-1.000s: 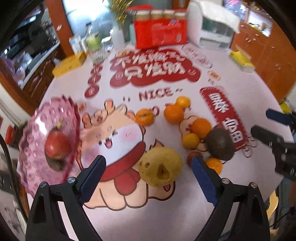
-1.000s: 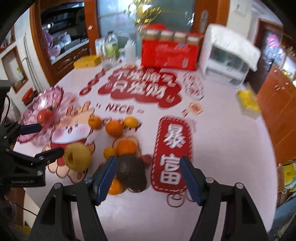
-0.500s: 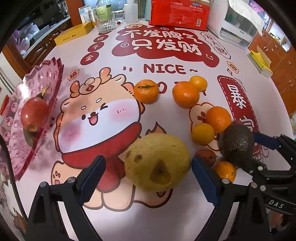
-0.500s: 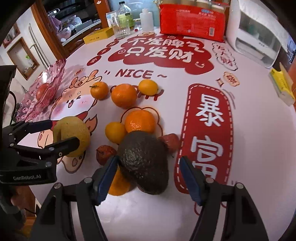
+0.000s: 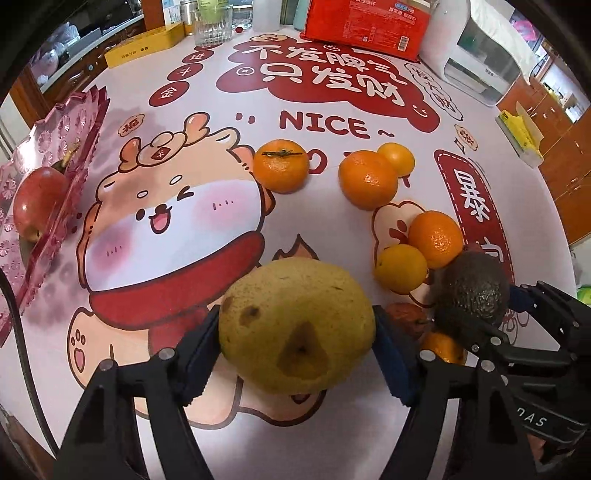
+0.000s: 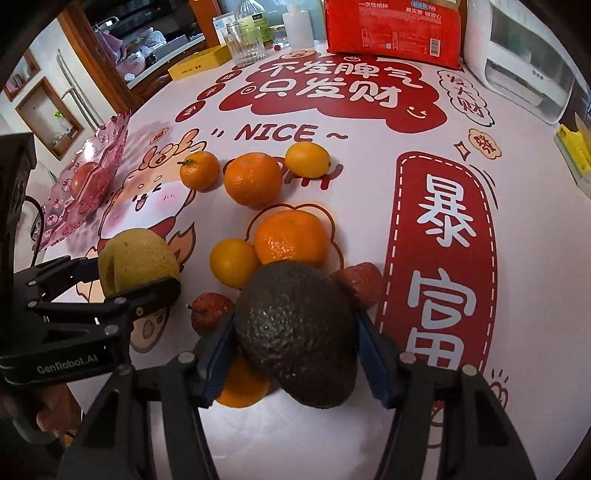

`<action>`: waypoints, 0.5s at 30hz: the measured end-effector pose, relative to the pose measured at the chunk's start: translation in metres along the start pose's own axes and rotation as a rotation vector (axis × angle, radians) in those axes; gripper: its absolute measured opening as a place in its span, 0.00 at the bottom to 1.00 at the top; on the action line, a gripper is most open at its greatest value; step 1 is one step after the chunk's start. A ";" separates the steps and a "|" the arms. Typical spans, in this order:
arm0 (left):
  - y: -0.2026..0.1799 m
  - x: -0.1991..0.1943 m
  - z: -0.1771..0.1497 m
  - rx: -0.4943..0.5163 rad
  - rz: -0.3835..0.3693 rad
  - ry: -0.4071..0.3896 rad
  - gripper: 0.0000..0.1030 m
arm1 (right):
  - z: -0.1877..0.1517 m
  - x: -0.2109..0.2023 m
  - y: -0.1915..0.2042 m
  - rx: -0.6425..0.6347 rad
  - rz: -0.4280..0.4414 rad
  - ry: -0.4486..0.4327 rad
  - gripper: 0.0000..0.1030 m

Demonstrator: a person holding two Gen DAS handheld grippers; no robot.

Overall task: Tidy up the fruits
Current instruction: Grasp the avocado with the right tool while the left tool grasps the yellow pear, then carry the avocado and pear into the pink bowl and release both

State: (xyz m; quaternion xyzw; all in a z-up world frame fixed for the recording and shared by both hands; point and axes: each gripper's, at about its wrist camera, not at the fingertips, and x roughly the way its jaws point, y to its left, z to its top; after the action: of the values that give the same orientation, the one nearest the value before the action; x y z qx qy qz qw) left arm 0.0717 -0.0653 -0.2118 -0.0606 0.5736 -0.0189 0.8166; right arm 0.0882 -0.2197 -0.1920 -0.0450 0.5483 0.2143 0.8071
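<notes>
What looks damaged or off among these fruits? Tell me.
The big yellow pear between the left gripper's jaws has brown bruised patches on its skin. The other fruit looks sound; only one red apple sits in the pink tray.

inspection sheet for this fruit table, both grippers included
surface: table under a white and red cartoon cloth.
job's things: yellow pear and avocado between gripper pads; oranges loose mid-table; red apple in the pink tray.
clutter: red pack, glass, yellow box, white appliance at the far edge.
grippers: left gripper has just been closing, pads against the pear; right gripper likewise on the avocado.
cables: black cable at left edge.
surroundings: wooden cabinets.
</notes>
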 end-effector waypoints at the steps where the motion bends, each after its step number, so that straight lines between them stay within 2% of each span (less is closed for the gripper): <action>1: -0.001 0.000 0.000 0.005 0.002 -0.002 0.72 | 0.000 0.000 0.000 -0.002 0.000 0.000 0.59; 8: -0.002 -0.005 -0.001 0.014 0.003 -0.008 0.71 | 0.001 -0.005 0.001 0.008 -0.009 -0.014 0.59; 15: -0.007 -0.032 0.001 0.065 0.006 -0.050 0.71 | 0.005 -0.026 0.009 0.006 -0.016 -0.061 0.59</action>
State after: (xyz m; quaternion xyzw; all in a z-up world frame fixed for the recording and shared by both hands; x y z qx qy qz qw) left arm 0.0620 -0.0689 -0.1807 -0.0330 0.5523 -0.0336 0.8323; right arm 0.0813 -0.2179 -0.1646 -0.0404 0.5238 0.2074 0.8252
